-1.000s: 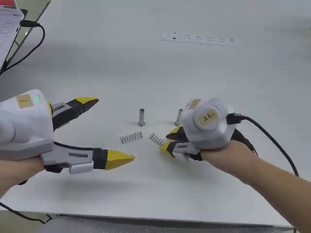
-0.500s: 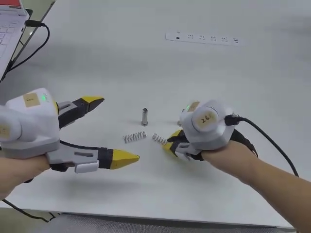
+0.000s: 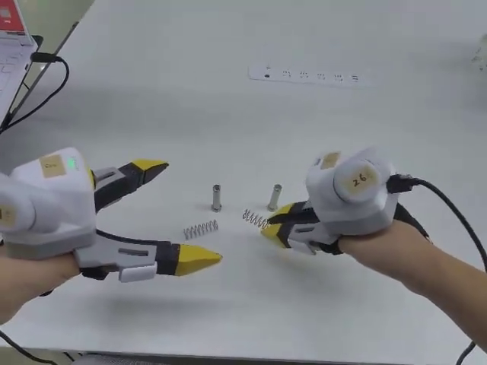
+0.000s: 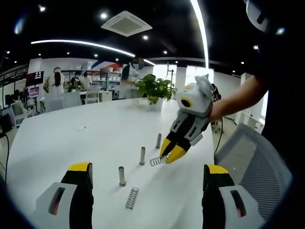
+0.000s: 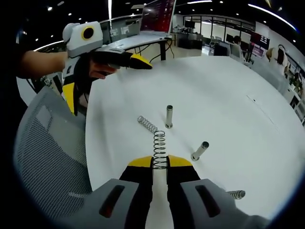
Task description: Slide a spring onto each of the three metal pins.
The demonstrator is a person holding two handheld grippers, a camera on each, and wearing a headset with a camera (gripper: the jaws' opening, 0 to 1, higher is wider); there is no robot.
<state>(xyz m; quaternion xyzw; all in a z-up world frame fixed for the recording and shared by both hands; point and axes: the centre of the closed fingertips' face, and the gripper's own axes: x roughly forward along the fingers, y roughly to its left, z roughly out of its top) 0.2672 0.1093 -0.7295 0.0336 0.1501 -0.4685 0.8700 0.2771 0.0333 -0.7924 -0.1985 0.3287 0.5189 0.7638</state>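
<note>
One spring [image 5: 159,140] is pinched at its near end between the narrowed jaws of the right gripper [image 5: 159,163], with its free coils sticking out past the yellow tips. Whether the far end touches the table [image 3: 228,114] cannot be told. A second spring [image 3: 200,229] lies flat and loose on the table, just in front of the nearest pin [image 3: 217,197] and apart from both grippers. The middle pin [image 3: 275,197] stands upright just beside the right gripper's tips. In the head view the gripper's white body and the hand behind it cover the ground to that pin's right. The third pin [image 4: 158,140] stands in the left gripper view, in line with the other two and just past the right gripper. In the right gripper view it is half cut off by the gripper's own body and looks ribbed, and it is too small to tell whether coils sit on it. The left gripper [image 3: 173,213] hovers to the left of the pins, jaws spread wide around nothing. Farther back a power strip [image 3: 308,74] lies on the table, and a laptop [image 3: 11,17] with a black cable [image 3: 47,68] is cropped by the head view's left edge. A mesh chair [image 5: 43,157] sits at the table's near side. The people [image 4: 57,78] far behind are too blurred to make out.
</note>
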